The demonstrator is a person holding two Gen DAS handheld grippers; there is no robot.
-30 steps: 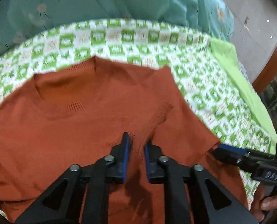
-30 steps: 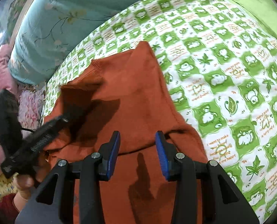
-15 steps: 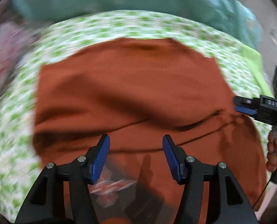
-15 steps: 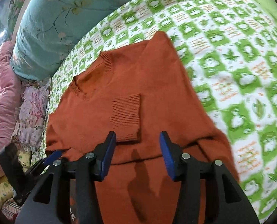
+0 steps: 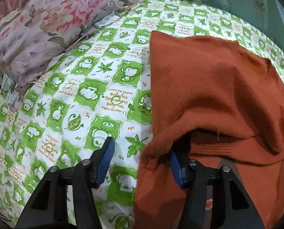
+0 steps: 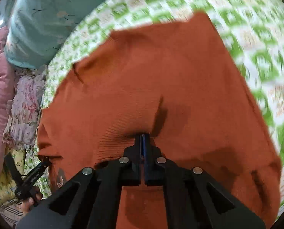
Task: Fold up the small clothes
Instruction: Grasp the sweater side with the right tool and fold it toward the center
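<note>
Left gripper (image 5: 140, 159): jaws wide apart, holding nothing; the sweater's left edge drapes over its right finger.
Right gripper (image 6: 142, 143): jaws pressed together, pinching a fold of the sweater.
Sweater (image 5: 214, 95): rust-orange knit, lying on the bed sheet, partly folded over itself.
Bed sheet (image 5: 88, 95): green and white checks with cartoon prints.
Pillow (image 5: 36, 28): floral, at far left.
Blanket (image 6: 46, 19): teal, behind the sheet.
</note>
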